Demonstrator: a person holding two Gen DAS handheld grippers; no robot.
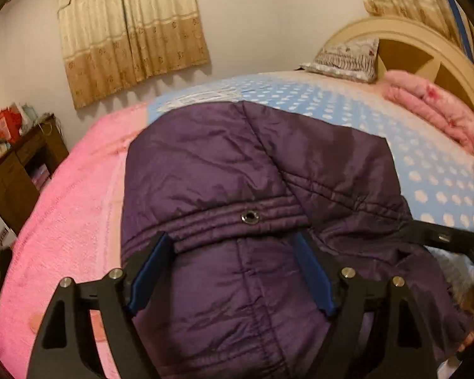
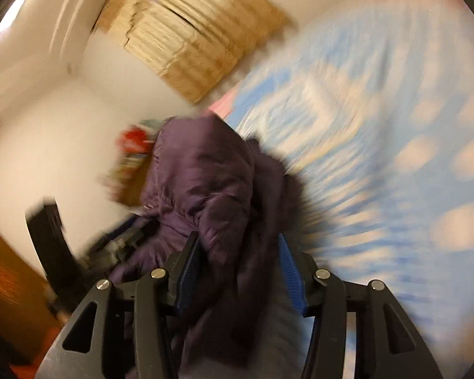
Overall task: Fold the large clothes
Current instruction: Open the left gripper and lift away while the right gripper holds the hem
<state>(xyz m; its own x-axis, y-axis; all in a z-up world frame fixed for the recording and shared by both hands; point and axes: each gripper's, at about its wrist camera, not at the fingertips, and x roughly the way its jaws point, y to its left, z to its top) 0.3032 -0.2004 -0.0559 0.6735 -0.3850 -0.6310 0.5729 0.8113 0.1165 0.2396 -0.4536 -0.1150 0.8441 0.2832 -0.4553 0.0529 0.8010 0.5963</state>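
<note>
a purple padded jacket point(image 1: 268, 189) lies partly folded on a bed point(image 1: 426, 170), on its pink and blue covers. the left gripper point(image 1: 237, 274) hovers over it, jaws released and wide. the right gripper point(image 2: 237, 271) has jacket cloth bunched between its jaws; whether they clench it i cannot tell. more folding seems left. only the left view shows the pillow point(image 1: 344, 60); the right view is blurred.

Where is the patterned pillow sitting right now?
In the left wrist view, the patterned pillow sits upper right at the far end of the bed, against the wooden headboard and just left of the folded pink blanket.
</note>
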